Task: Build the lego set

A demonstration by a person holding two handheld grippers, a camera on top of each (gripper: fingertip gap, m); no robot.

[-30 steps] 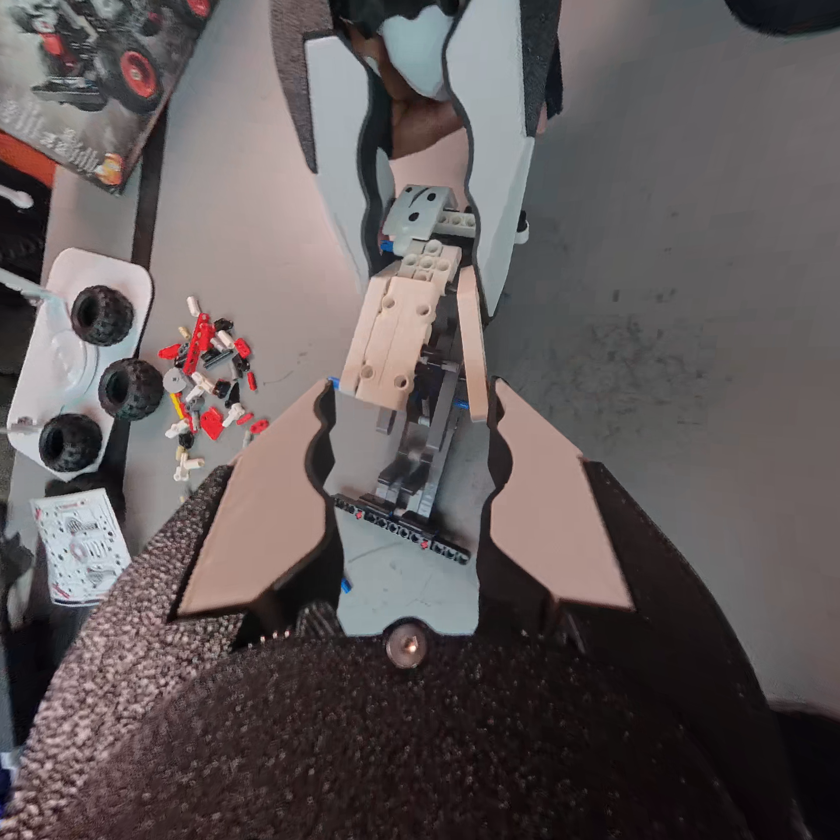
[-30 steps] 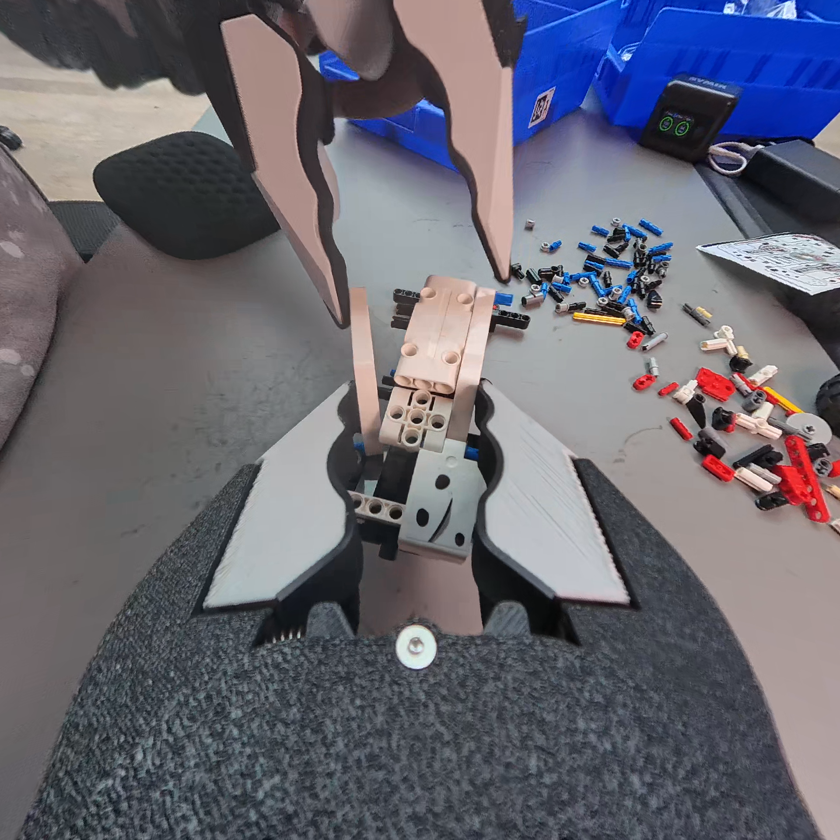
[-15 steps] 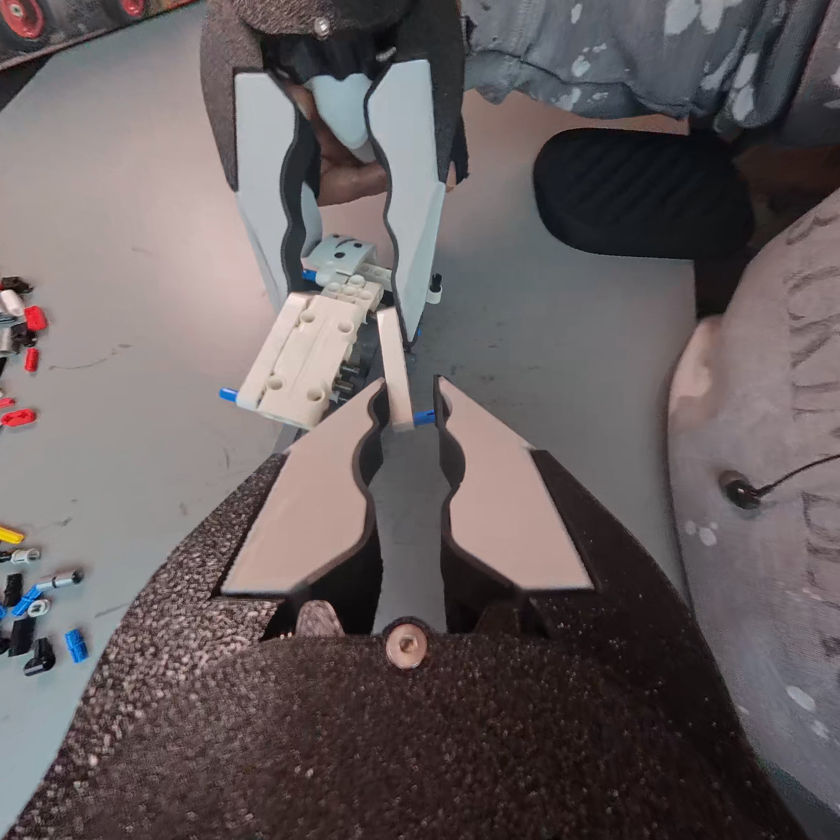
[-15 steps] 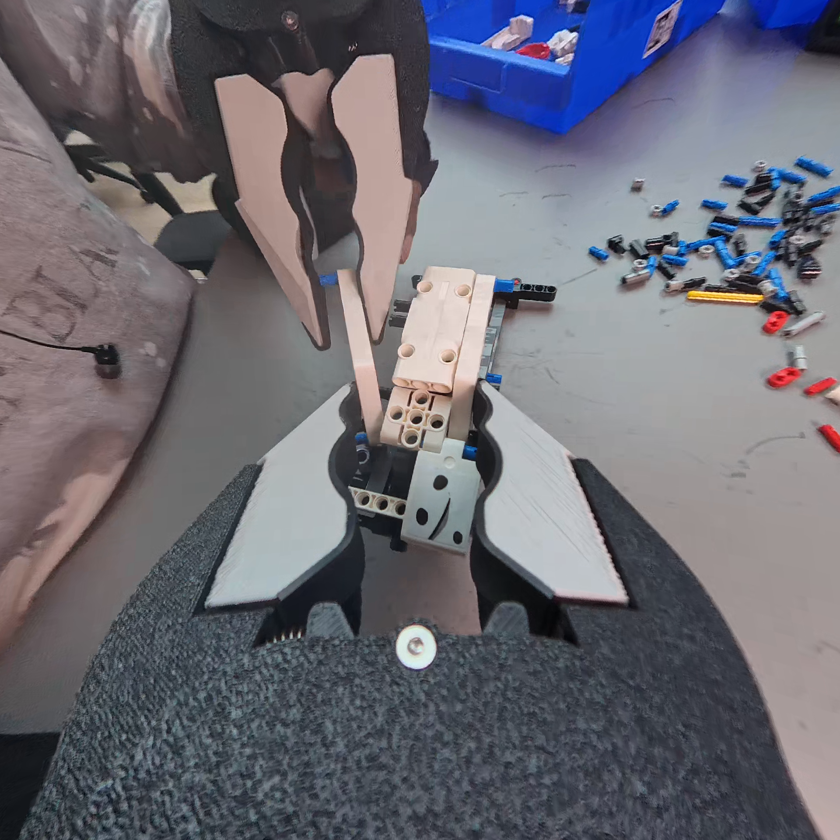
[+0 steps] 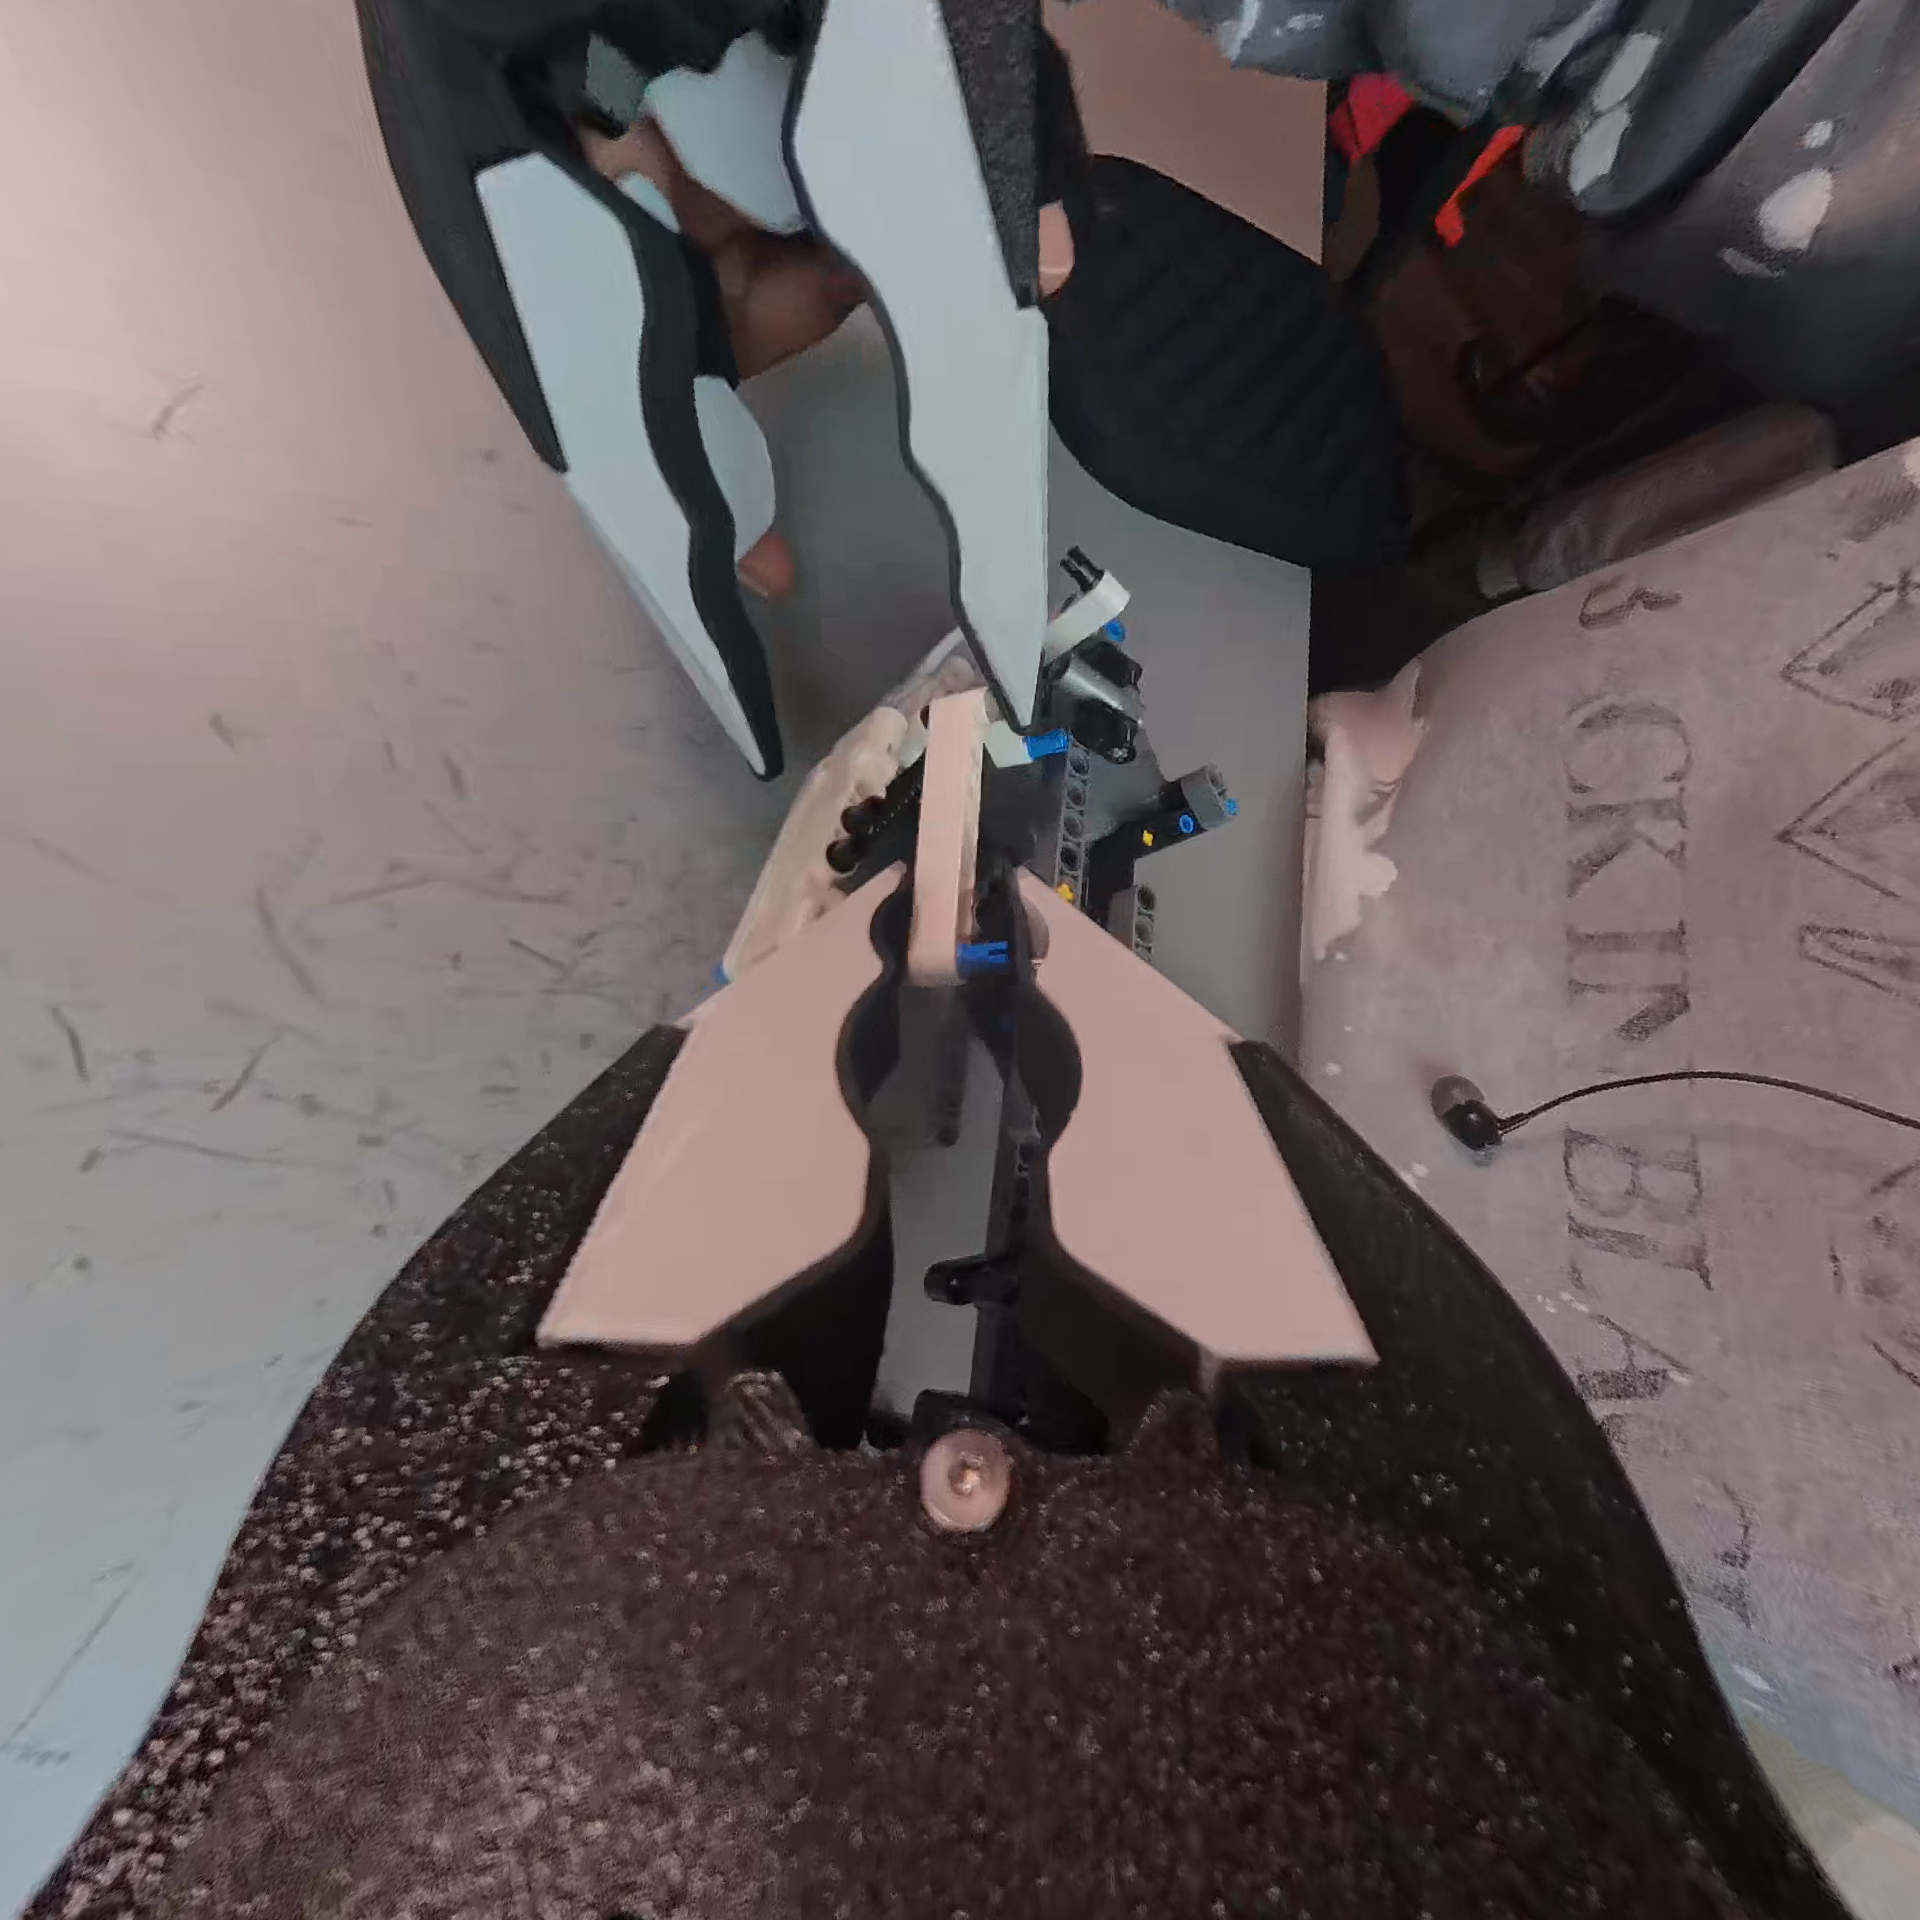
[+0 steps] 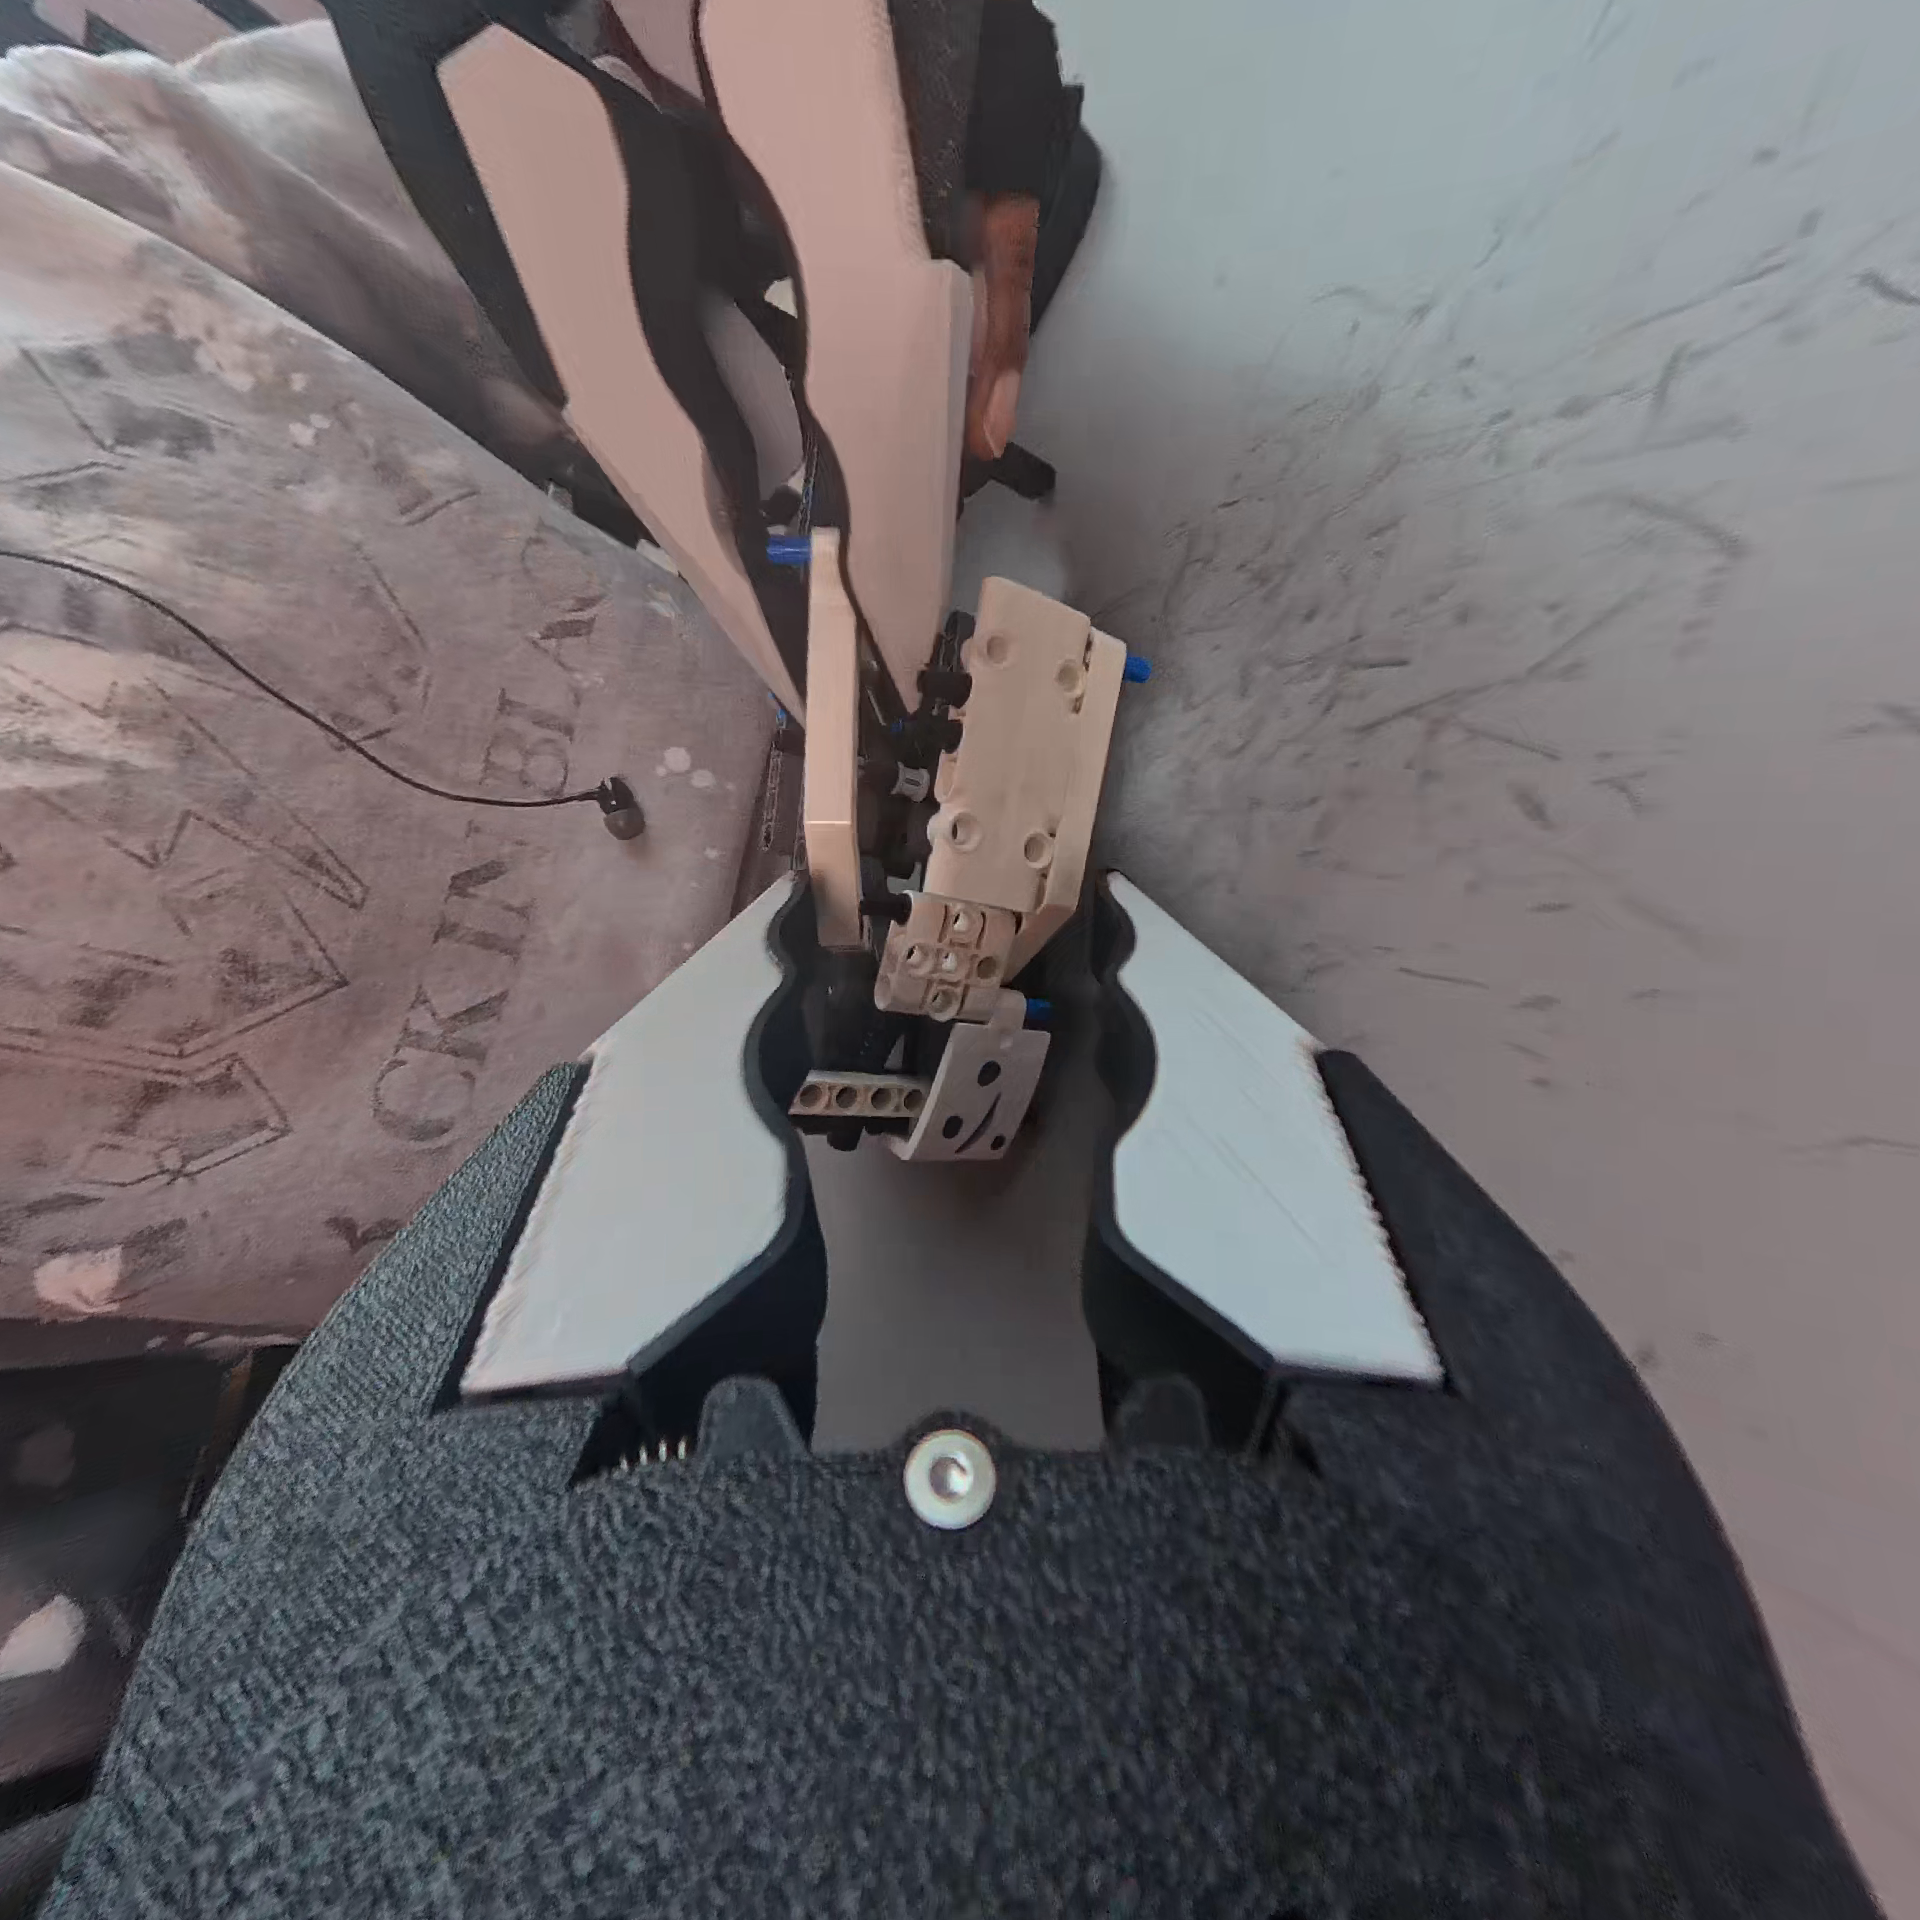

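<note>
Left fingers (image 5: 883,997) pinch tan beam (image 5: 948,831) of tan-grey lego model (image 6: 997,831); right fingers (image 6: 675,1091) spread, empty

We see a pale grey surface (image 5: 312,831), scuffed all over with short dark scratches. At its edge lies a grey, mottled printed garment (image 6: 260,727), worn by a person, and a thin black cord ending in a small dark earbud (image 6: 621,821) lies on the cloth. Beyond it in the left wrist view sits a dark ribbed pad (image 5: 1195,416).
</note>
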